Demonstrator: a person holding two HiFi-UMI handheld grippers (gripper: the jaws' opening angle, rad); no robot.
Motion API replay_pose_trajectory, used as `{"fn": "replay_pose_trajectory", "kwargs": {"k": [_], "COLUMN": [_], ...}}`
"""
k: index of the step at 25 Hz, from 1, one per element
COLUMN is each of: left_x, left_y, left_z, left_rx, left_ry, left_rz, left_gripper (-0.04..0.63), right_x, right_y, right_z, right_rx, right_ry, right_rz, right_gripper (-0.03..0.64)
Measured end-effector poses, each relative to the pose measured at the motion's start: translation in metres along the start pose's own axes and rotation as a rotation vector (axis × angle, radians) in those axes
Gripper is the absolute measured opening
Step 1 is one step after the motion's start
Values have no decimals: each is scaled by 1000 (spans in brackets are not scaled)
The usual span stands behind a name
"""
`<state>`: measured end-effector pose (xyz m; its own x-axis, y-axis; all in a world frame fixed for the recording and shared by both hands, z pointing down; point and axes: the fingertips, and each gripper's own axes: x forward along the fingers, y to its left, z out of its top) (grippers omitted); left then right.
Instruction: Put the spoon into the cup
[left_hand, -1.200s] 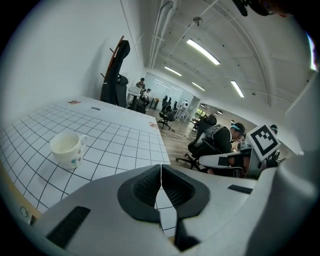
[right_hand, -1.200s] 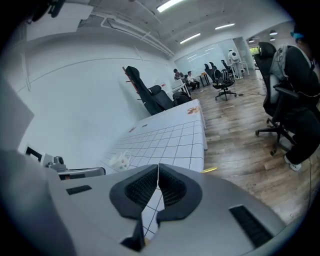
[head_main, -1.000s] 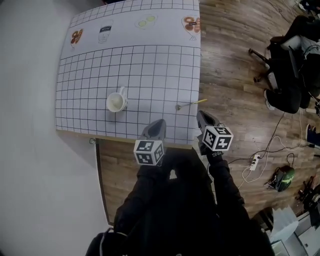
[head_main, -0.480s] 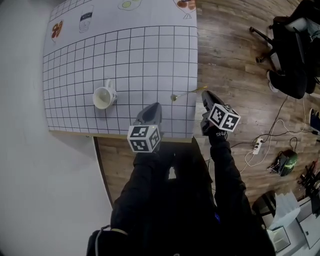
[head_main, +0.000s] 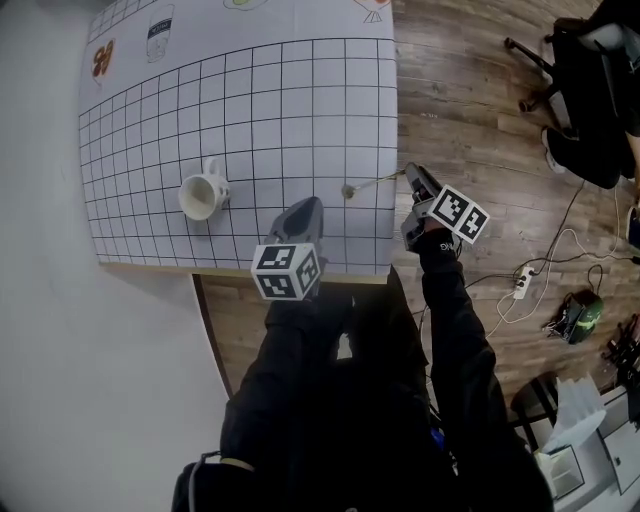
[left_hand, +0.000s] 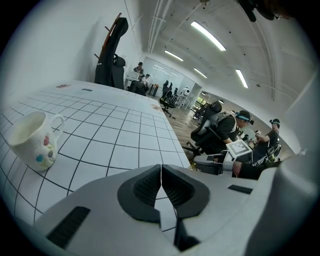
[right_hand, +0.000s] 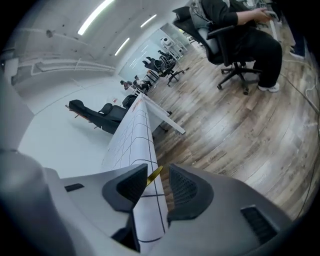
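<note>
Spoon (head_main: 372, 183) handle tip between opening right tongs (right_hand: 158, 181), ungripped.

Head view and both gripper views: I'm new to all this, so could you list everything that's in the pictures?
table: one, white with a black grid, centre, on a wooden floor
cup: one, white, upright on the table's left part
spoon: one, silver bowl and yellow handle, at the table's right edge
office chair: one, black, on the floor at upper right
power strip: one, white, on the floor at right
left gripper: one, grey, shut and empty, over the table's near edge
right gripper: one, grey, jaws opening, the spoon's handle tip between them, not gripped
sleeves: two, black, bottom centre
</note>
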<state>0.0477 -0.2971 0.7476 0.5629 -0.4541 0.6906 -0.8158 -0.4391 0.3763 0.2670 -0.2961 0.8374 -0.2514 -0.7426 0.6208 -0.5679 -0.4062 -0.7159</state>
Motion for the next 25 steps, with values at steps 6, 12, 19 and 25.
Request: {"fn": "replay_pose_trajectory", "kwargs": {"k": [6,12,19,25], "left_x": [-4,-10,-40,-82], "left_y": [4,8,22,53], "left_z": [2,13,31,49], "left_rx": [-14,-28,-68,-116], "left_ry": [3,-33,-95,-165], "left_rz": [9,12,35,87], "left_gripper": [35,35,35,35], "right_x": [1,-7,-21,-17], "right_y": [6,35,120,205], "right_z": [0,18,30,21], "right_rx": [135,185,142,101], "right_ry": [-9,-52,-73,-37], "right_rz": [88,202,394,502], "right_gripper": [76,40,25,25]}}
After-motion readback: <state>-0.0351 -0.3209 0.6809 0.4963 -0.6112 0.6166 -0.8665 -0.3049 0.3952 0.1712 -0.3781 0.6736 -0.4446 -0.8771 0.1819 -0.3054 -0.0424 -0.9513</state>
